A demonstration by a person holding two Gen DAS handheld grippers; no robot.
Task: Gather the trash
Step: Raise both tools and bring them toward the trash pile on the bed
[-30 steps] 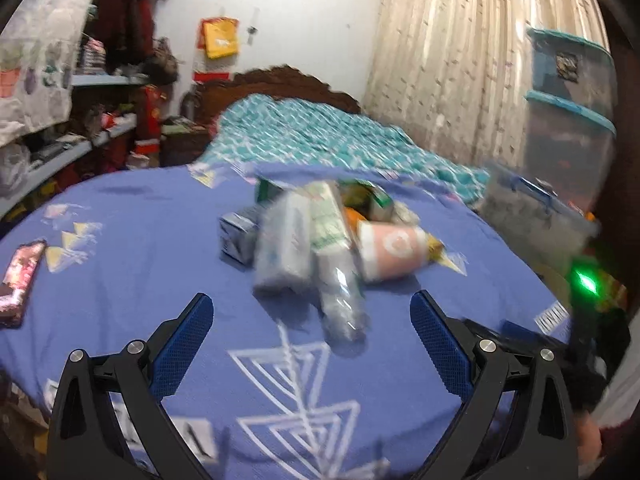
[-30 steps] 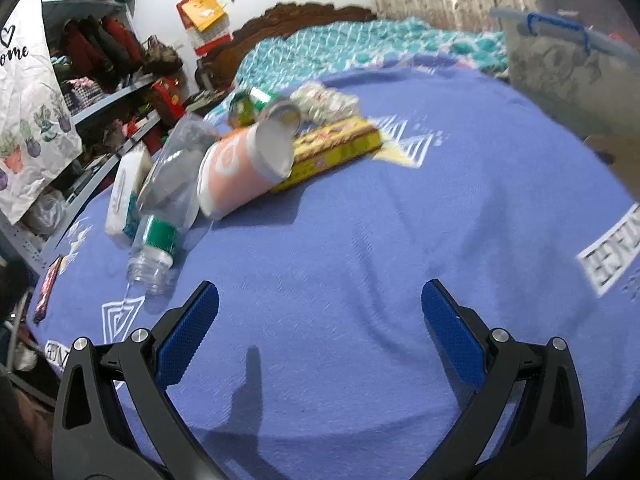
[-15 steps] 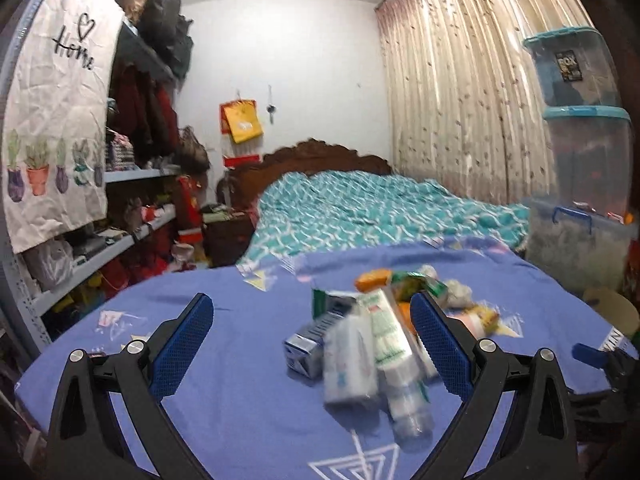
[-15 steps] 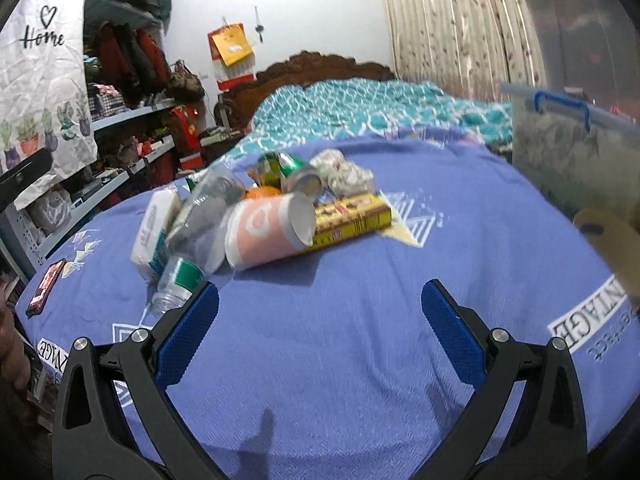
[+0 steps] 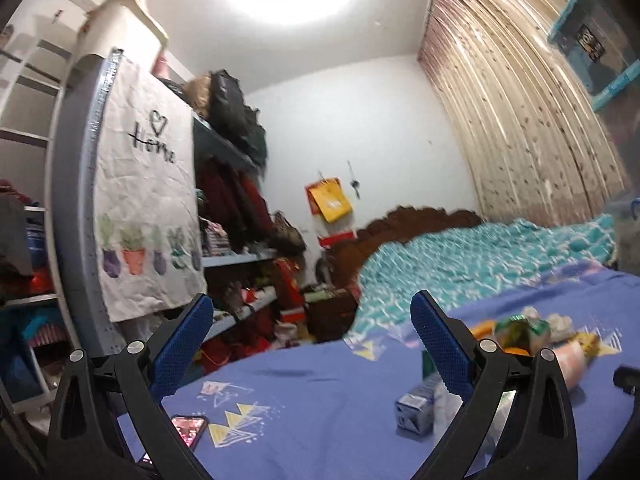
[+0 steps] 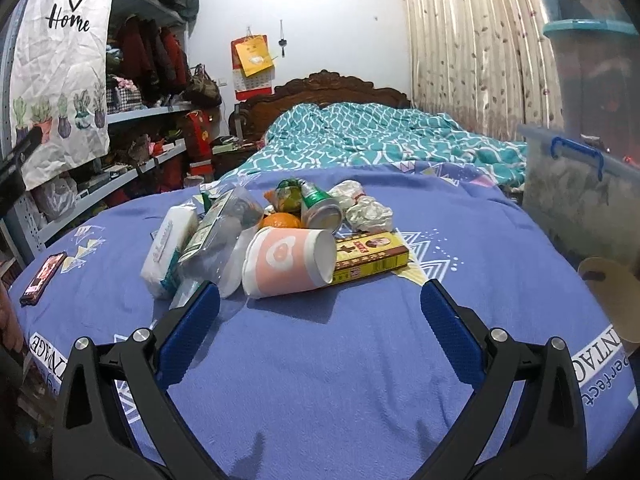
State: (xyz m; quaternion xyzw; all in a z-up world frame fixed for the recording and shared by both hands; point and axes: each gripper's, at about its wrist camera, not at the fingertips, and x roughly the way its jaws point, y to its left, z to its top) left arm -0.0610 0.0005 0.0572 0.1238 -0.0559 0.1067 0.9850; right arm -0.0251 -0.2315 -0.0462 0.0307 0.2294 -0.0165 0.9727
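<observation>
Cluttered shelves line the left wall of a bedroom, a cream curtain hangs on the right, and a carved headboard backs a bed under a teal patterned quilt. Nearer the cameras a blue cloth with white triangle prints covers a rounded surface, and the trash sits heaped near its middle. Largest in the heap is a pink paper cup on its side, mouth toward the right; beside it lies a flat yellow box, and to the left a white tissue pack and a crumpled clear plastic bottle. Behind these are an orange, a green can tipped over, and balls of crumpled white paper. In the left wrist view, which is blurred, a small blue carton stands at the heap's near edge. A phone lies on the cloth well to the left. The right gripper is spread wide with nothing between its blue pads, just short of the cup. The left gripper is likewise wide apart and empty, tilted up toward the shelves, with the heap off to its right.
</observation>
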